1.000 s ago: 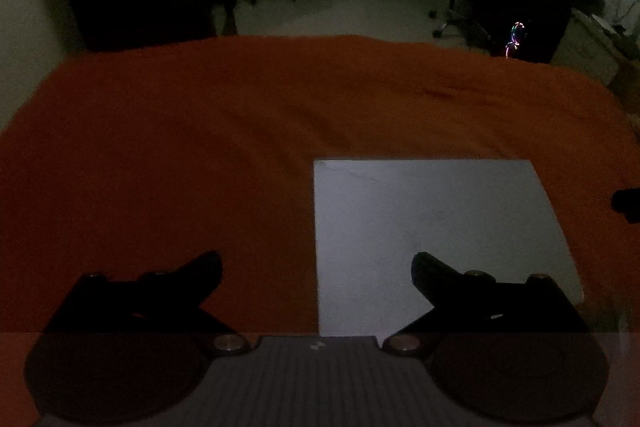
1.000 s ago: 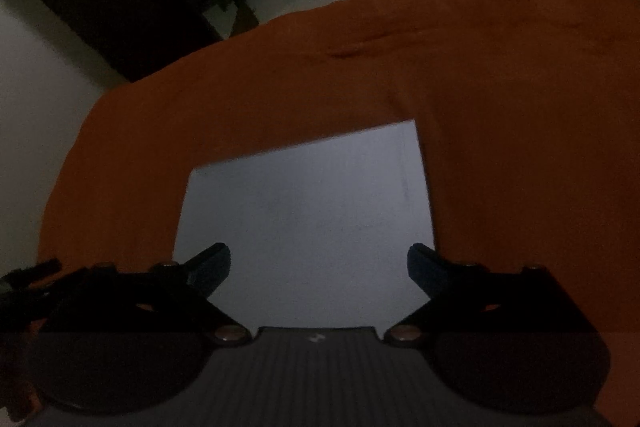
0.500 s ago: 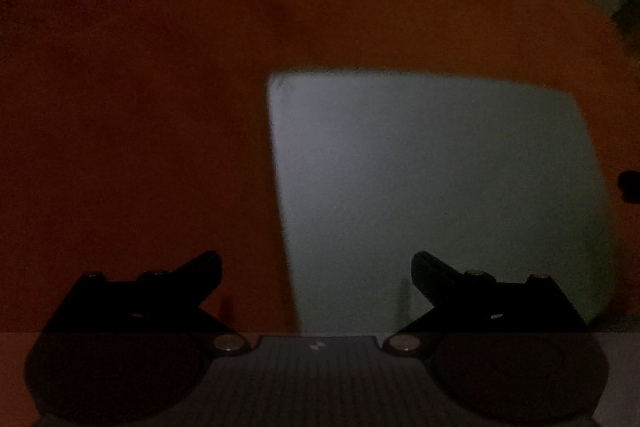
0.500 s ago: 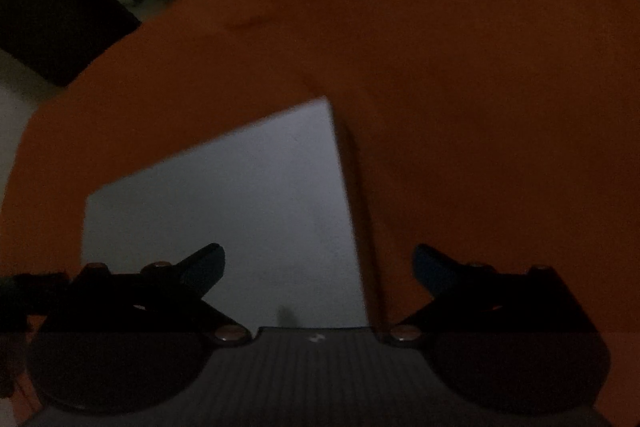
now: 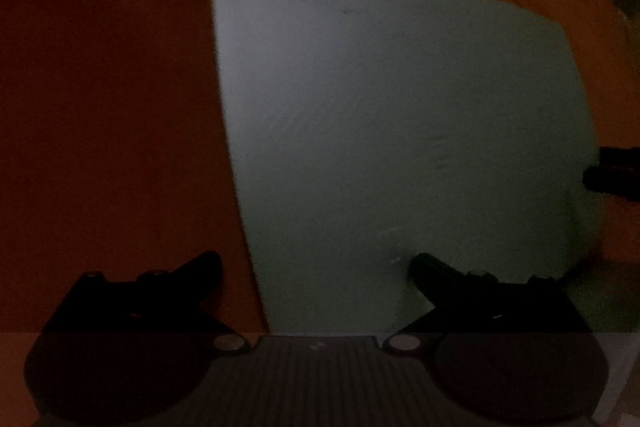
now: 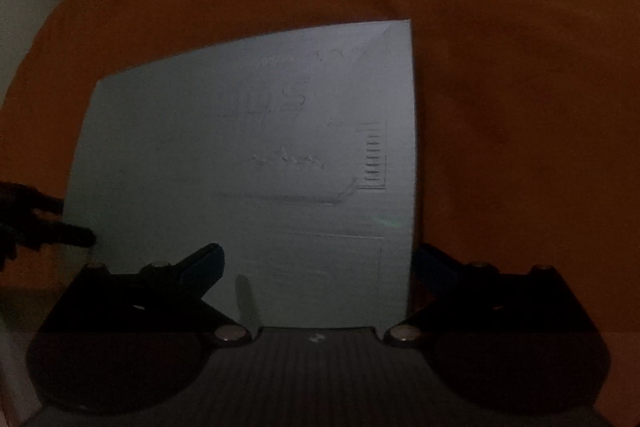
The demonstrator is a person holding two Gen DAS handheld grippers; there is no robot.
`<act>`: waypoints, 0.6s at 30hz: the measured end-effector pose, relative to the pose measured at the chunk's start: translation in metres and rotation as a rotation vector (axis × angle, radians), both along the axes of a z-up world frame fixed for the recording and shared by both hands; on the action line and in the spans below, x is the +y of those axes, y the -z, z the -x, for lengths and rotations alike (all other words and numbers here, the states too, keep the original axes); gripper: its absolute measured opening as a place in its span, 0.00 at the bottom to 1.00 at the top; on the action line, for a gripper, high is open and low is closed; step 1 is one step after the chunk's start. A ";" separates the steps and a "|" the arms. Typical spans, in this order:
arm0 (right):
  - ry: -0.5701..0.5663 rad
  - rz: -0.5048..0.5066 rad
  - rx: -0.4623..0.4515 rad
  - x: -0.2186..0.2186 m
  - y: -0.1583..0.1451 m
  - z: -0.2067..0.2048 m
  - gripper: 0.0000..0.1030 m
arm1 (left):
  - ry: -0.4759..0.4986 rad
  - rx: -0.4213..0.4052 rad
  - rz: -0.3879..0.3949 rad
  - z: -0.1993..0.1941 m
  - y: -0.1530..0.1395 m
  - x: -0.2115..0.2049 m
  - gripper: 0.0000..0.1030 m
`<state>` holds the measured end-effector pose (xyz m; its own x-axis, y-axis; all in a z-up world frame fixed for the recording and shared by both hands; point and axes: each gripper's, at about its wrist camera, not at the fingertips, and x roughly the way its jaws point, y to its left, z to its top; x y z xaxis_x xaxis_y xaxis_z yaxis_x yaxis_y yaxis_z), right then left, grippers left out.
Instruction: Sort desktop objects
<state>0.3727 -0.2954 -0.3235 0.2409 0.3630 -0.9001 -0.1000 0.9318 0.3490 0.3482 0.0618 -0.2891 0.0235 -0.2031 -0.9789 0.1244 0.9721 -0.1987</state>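
Note:
A flat pale grey sheet (image 5: 400,131) lies on the orange cloth (image 5: 108,107). It also shows in the right wrist view (image 6: 248,163), with faint embossed marks on it. My left gripper (image 5: 316,263) is open and hangs low over the sheet's left edge, empty. My right gripper (image 6: 320,259) is open and straddles the sheet's right edge, empty. The right gripper's tip (image 5: 612,171) shows at the right border of the left wrist view. The left gripper's tip (image 6: 44,223) shows at the left border of the right wrist view.
The orange cloth (image 6: 520,107) covers the whole table. The scene is very dark. A pale wall (image 6: 20,3) shows beyond the table's far left edge.
Both grippers have come down and forward toward the sheet, which now fills much more of each view. The room behind has dropped out of sight. Both stay open.

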 end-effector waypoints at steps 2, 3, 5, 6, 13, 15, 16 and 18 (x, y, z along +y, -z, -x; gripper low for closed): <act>0.045 -0.012 -0.001 -0.004 0.003 0.000 1.00 | 0.015 -0.002 -0.005 0.000 0.000 -0.006 1.00; 0.062 -0.015 -0.003 -0.005 0.004 0.001 1.00 | 0.023 -0.002 -0.006 0.000 0.000 -0.009 1.00; 0.087 -0.015 -0.003 -0.002 0.004 0.001 1.00 | 0.022 0.001 -0.012 0.000 -0.002 -0.012 1.00; 0.096 -0.011 -0.001 0.000 0.004 0.001 1.00 | 0.020 -0.001 -0.014 -0.001 -0.003 -0.015 1.00; 0.111 0.058 0.010 0.020 -0.008 -0.002 1.00 | -0.078 -0.047 -0.032 0.003 -0.013 -0.025 1.00; 0.145 0.018 0.006 0.014 -0.010 -0.003 1.00 | -0.127 -0.077 -0.023 0.007 -0.016 -0.023 1.00; 0.160 0.001 0.006 0.011 -0.011 -0.002 1.00 | -0.137 -0.093 -0.021 0.009 -0.019 -0.023 1.00; 0.176 -0.020 0.000 0.005 -0.014 0.000 1.00 | -0.143 -0.121 -0.018 0.013 -0.024 -0.023 1.00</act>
